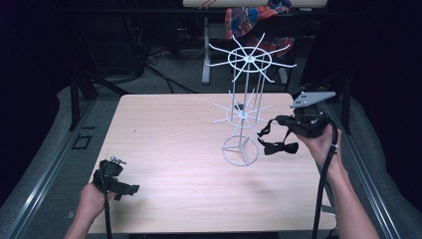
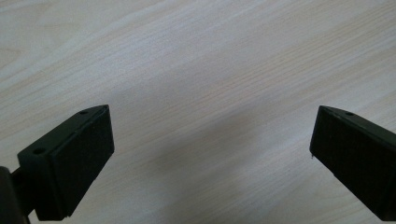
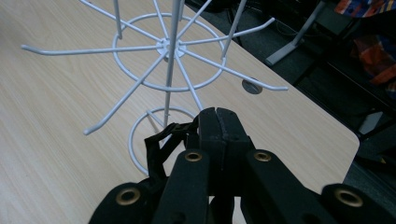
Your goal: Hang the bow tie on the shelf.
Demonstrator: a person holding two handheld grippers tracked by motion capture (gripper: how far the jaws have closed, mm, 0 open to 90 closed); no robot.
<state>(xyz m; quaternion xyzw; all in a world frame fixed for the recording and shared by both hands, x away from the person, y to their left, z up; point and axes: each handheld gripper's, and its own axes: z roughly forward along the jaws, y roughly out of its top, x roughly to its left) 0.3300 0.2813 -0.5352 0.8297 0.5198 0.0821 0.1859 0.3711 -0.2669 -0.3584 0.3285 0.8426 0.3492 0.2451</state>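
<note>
Bow tie (image 1: 279,147), black with a thin strap, hangs at centre right of the high view from the right gripper (image 1: 274,121), whose jaws are pressed together on the strap. It dangles just beside the lower ring of the rack (image 1: 245,99), apart from the table (image 1: 164,149).

Going largest to smallest: the table fills the middle of that view; the white wire rack stands at its upper centre, two tiers of spokes over a ring base; the left gripper (image 1: 130,188) rests at lower left, well apart from the rack, jaws wide with nothing between them; the tie is smallest.

In the right gripper view the strap (image 3: 159,144) loops at lower centre, below a spoke (image 3: 130,95).

I judge the step to be carrying the tie to a lower-tier spoke. Next, the loop must be lifted over a spoke tip and let down before the jaws part.
</note>
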